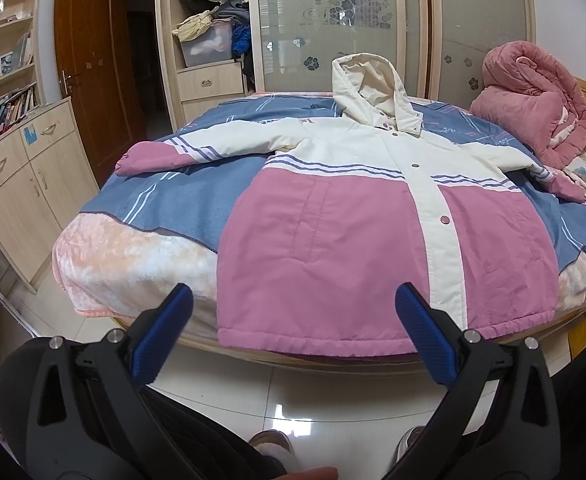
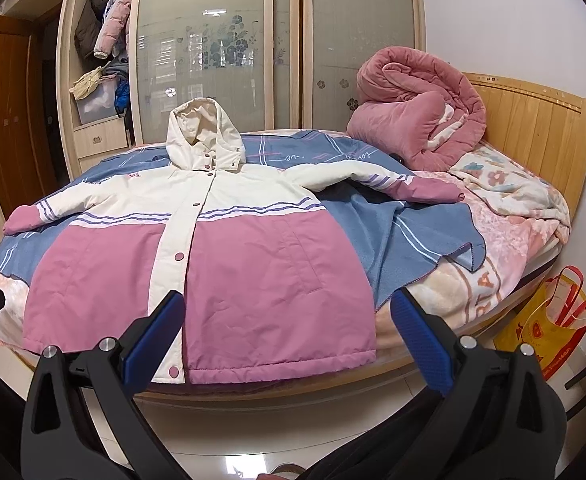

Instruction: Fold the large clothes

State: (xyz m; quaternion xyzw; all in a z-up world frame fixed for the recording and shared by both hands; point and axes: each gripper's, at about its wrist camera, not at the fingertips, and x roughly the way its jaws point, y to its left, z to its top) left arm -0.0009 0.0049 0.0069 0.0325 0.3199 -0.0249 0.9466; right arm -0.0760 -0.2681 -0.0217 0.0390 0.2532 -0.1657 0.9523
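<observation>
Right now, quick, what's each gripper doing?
Left gripper: open, empty, short of the pink and cream hooded jacket.
Right gripper: open, empty, also short of it.

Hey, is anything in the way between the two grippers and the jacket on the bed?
Nothing visible is. The left gripper and right gripper both hang open just short of the jacket, whose hem lies at the near edge of the bed. Only open air above the floor lies between.

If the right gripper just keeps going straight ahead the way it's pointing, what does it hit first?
Probably the jacket, around its pink lower front near the hem; the open right gripper holds nothing, though depth is uncertain.
</observation>
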